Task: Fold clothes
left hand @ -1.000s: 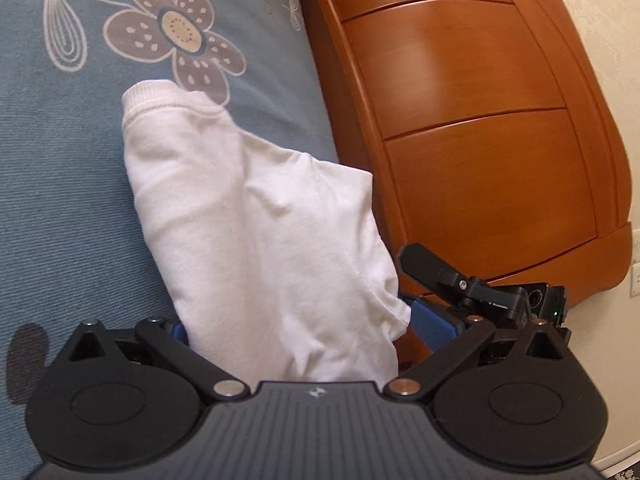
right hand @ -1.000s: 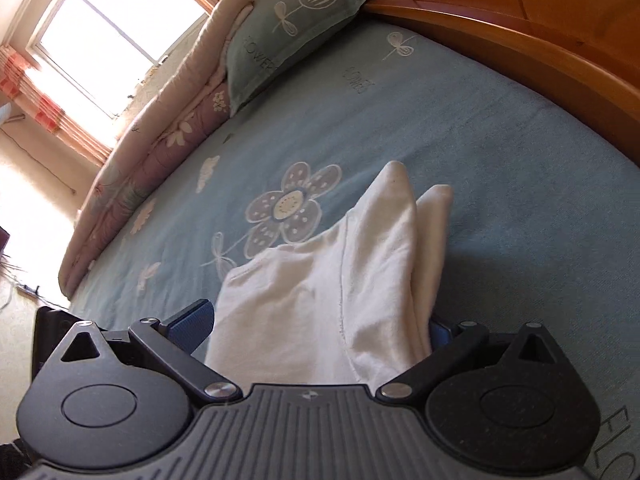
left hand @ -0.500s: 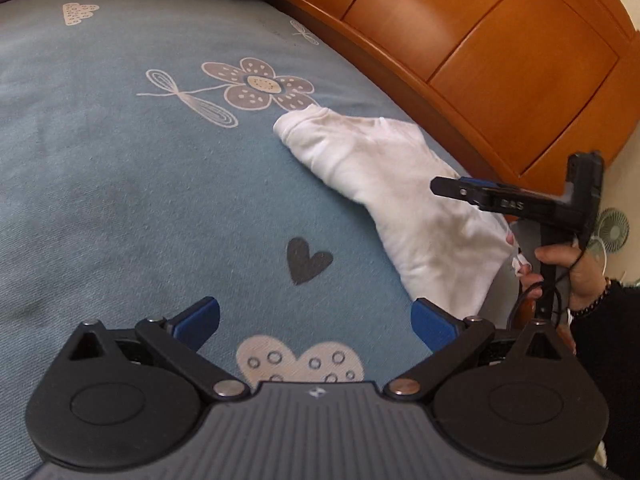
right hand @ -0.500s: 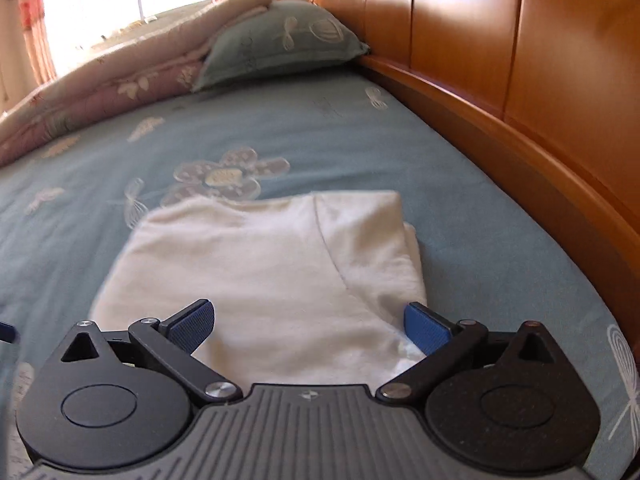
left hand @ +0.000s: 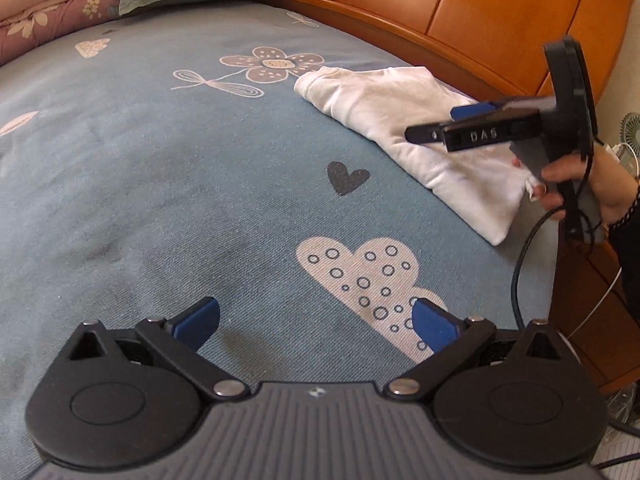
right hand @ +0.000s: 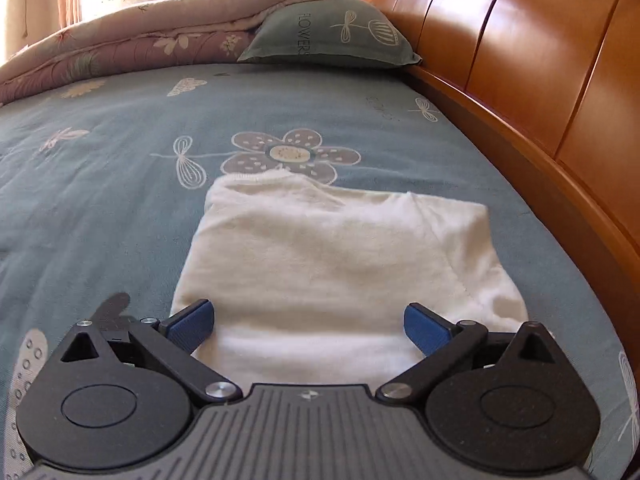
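Blue patterned bedsheet [left hand: 168, 184] underfoot of both tools, wooden headboard [right hand: 540, 80] alongside. Nearest: left gripper [left hand: 316, 320], jaws wide, empty, clear of cloth. Right gripper [right hand: 308, 324] likewise spread wide, poised over near edge. Beyond: white garment [right hand: 332, 256] lying folded flat beside headboard. Folding seemingly finished; perhaps only tidying left.

Bed [right hand: 100, 208]: blue-grey sheet printed with flowers, clouds, a heart. Folded white garment [right hand: 332, 264] lies flat at centre of right wrist view, touching the flower print at 12 o'clock. Pillow [right hand: 332, 36] at 12; rolled quilt [right hand: 132, 48] at 11. Wooden headboard [right hand: 540, 80] along 3.
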The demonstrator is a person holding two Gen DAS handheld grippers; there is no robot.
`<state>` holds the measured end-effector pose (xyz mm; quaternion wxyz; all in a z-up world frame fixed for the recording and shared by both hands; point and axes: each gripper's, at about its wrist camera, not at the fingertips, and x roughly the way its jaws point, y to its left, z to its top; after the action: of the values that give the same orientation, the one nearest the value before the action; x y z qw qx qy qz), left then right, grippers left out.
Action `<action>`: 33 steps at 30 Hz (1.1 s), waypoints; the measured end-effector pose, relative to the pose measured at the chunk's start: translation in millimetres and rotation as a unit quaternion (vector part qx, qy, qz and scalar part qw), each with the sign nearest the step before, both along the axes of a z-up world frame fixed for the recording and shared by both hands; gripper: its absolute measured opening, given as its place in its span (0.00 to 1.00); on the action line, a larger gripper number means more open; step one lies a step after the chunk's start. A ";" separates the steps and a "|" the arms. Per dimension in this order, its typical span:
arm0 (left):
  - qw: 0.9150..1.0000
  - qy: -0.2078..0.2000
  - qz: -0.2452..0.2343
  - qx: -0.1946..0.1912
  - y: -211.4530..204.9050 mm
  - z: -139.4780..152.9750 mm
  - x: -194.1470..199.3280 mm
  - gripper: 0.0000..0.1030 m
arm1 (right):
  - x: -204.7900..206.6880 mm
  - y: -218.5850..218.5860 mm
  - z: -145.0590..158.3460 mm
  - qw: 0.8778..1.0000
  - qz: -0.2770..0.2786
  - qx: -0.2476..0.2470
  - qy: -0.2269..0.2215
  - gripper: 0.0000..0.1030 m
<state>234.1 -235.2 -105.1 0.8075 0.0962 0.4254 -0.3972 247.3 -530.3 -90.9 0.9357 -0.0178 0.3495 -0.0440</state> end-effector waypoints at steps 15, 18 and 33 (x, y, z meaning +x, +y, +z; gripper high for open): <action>0.999 -0.011 0.050 0.009 22.4 -0.4 8.3 0.99 | 38.4 -9.6 10.2 0.999 -0.031 0.030 0.008 1.00; 0.999 -0.007 0.046 0.007 22.4 -2.6 3.7 0.99 | -11.1 -9.8 12.6 0.999 -0.009 0.036 -0.013 1.00; 0.999 -0.029 0.016 0.035 9.6 5.1 -22.1 0.99 | -100.3 -64.4 -5.3 0.987 -0.099 0.111 -0.063 1.00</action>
<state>212.0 -225.6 -100.0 0.8218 0.1288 0.4174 -0.3659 147.0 -594.8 -96.2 0.9431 0.1235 0.2924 -0.0988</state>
